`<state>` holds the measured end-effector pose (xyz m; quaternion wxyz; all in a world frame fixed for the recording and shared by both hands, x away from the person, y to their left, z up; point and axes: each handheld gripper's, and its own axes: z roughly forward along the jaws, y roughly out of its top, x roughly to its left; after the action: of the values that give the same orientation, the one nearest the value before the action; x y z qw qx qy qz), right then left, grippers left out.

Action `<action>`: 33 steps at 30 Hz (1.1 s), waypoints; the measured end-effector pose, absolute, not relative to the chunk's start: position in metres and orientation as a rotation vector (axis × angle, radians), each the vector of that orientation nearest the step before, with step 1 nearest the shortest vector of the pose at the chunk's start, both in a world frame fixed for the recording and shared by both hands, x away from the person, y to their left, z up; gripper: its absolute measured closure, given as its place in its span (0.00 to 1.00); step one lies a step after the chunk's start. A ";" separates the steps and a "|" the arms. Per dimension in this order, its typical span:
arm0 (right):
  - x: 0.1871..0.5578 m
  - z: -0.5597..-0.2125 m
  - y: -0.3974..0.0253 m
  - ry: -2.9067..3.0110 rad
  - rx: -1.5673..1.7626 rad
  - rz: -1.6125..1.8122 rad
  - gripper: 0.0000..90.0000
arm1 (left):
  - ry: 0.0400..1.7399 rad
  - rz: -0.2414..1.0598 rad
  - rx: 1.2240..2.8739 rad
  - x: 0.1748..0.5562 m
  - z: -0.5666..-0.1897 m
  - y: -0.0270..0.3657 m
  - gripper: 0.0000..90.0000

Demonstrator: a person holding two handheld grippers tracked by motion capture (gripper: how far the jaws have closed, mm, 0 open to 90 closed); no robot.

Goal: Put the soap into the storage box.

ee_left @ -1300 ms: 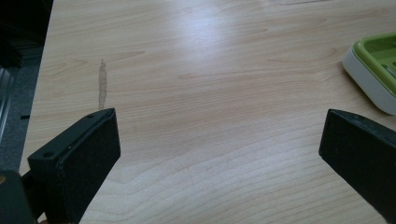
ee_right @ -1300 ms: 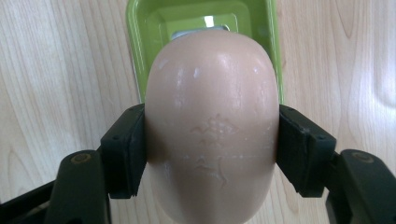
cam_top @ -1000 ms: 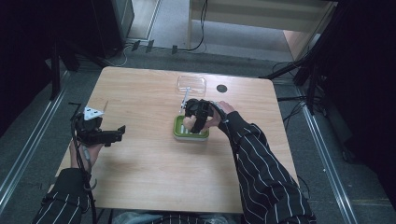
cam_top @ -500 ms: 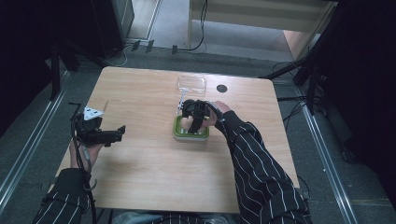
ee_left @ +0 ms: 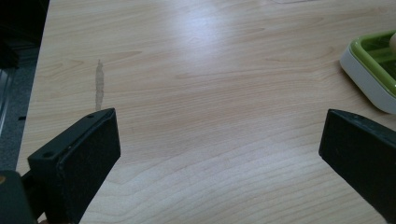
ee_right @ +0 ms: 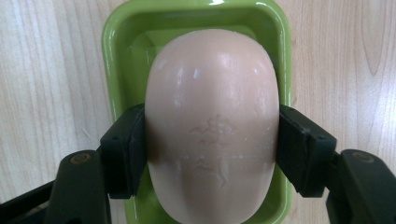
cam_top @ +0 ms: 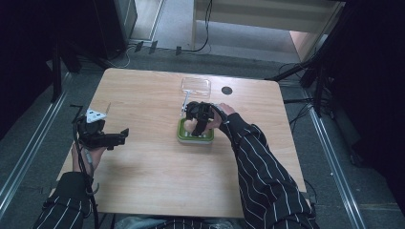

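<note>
A: So, your right hand-held gripper (ee_right: 212, 154) is pinching the soap bar (ee_right: 212, 126) across its width, one black jaw flat on each long side. That grip suits it, I think: the bar is rounded and looks slick, so squeezing the flanks gives the broadest contact.

B: And where does the soap sit?

A: At the middle of the right gripper view, directly over the green soap dish (ee_right: 112, 56), whose rim frames it at the top and both sides. Whether the bar rests on the dish floor or hangs just above it, I cannot tell. In the high view the dish (cam_top: 184, 138) lies near the middle of the frame with your right hand-held gripper (cam_top: 197, 125) pointing down into it.

B: What about the other hand?

A: Your left hand-held gripper (cam_top: 122, 136) is at the left of the high view, jaws spread wide and pinching nothing. In its own view a corner of the dish (ee_left: 369, 70) shows at the right edge, well apart from the jaws. It looks parked out of the way.

B: Anything beyond the dish?

A: A clear lid or tray (cam_top: 196, 85) lies above it in the frame, toward the table (cam_top: 143, 191) edge. My guess is it belongs with the dish, set aside so the opening is free.
</note>
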<state>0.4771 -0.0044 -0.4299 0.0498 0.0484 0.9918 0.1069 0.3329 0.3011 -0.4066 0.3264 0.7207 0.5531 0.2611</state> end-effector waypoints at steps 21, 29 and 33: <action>0.479 -0.432 -0.006 3.019 0.149 0.327 0.35 | 1.451 0.688 1.888 0.332 -0.407 0.302 0.00; 0.475 -0.421 -0.012 3.009 0.210 0.412 0.28 | 1.452 0.690 1.882 0.331 -0.407 0.303 0.00; 0.473 -0.412 -0.020 2.988 0.302 0.489 0.21 | 1.453 0.691 1.880 0.331 -0.406 0.303 0.00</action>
<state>0.4727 -0.0197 -0.4124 0.0496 0.0992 0.9808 0.1606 0.3311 0.3029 -0.4064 0.3273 0.7180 0.5548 0.2637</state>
